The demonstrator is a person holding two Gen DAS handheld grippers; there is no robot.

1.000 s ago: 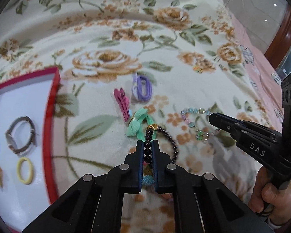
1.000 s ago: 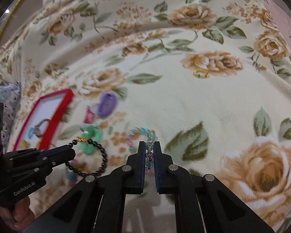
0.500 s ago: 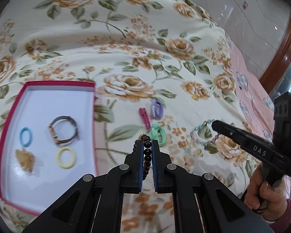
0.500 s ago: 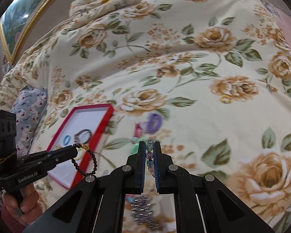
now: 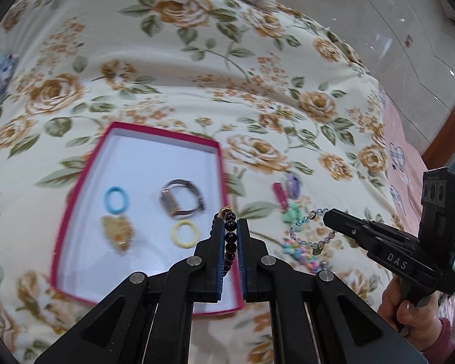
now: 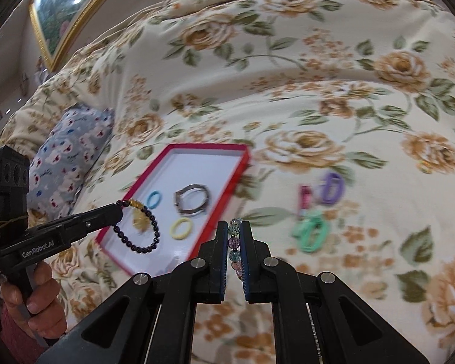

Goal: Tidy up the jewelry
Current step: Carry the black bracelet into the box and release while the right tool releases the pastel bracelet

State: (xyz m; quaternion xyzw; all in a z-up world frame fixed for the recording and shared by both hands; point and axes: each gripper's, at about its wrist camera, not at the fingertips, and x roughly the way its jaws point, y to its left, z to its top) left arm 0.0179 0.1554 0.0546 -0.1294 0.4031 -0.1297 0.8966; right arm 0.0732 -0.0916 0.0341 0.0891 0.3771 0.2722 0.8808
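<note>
Red-rimmed tray (image 5: 75, 188) on the bed, holding blue ring (image 5: 116, 199), yellow ring (image 5: 184, 233), watch (image 5: 180, 199), gold piece (image 5: 117, 230). Left gripper (image 5: 230, 227) clamped on dark bead bracelet (image 6: 139, 227), dangling over tray. Right gripper (image 6: 234, 230) pinching pastel bead bracelet (image 5: 311, 230), hanging beside tray.

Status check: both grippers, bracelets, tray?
Left gripper shut on dark bead bracelet. Right gripper shut on pastel bead bracelet. Both lifted, near red tray. Nothing blocking.
</note>
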